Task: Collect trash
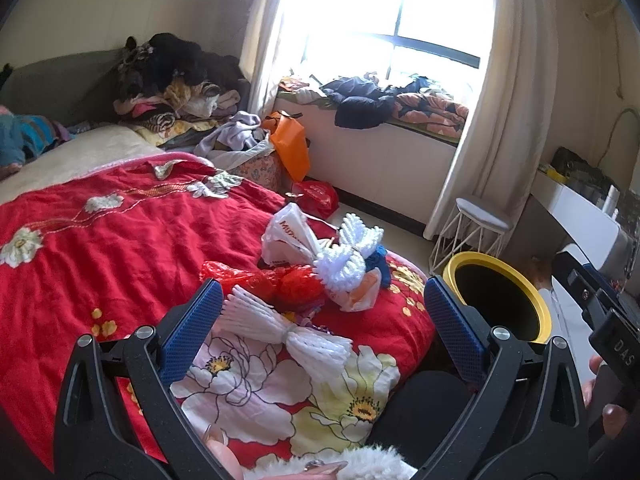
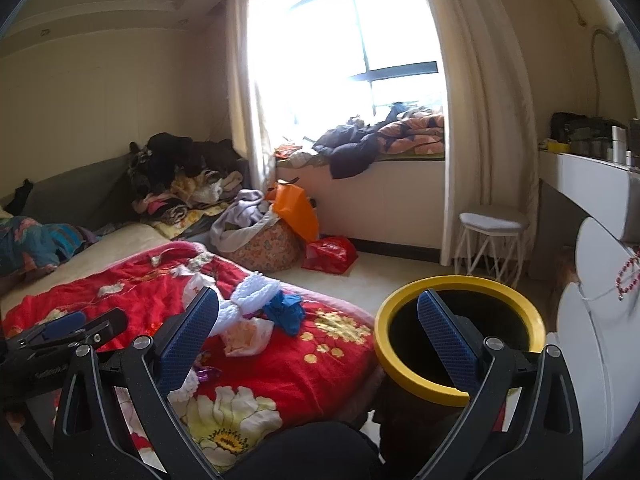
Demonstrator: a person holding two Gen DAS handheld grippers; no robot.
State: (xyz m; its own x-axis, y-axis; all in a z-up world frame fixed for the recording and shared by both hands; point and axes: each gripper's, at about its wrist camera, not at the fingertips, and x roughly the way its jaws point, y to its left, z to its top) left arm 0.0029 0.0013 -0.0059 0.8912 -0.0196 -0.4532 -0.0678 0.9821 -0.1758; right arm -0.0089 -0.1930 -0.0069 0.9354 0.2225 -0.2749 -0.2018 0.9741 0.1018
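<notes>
I've got both grippers hanging over the red quilt (image 1: pixel 120 248) with nothing in them. My left gripper (image 1: pixel 322 312) has its fingers spread wide, framing a white foam net (image 1: pixel 280 332) lying on the quilt, which looks like the obvious first grab. At my twelve o'clock sits the rest of the litter: a red plastic bag (image 1: pixel 280 280), a second white net (image 1: pixel 352 252) and a printed white bag (image 1: pixel 288 236), all bunched together. The yellow-rimmed bin (image 1: pixel 500 300) stands at two o'clock beside the bed corner, close, I'd judge, for short drops. My right gripper (image 2: pixel 318 334) is also spread, empty, its right finger over the bin's mouth. This right view adds a crumpled blue piece (image 2: pixel 286 312) in full and looks into the bin, too dark to read. The near net is clear only on the left.
</notes>
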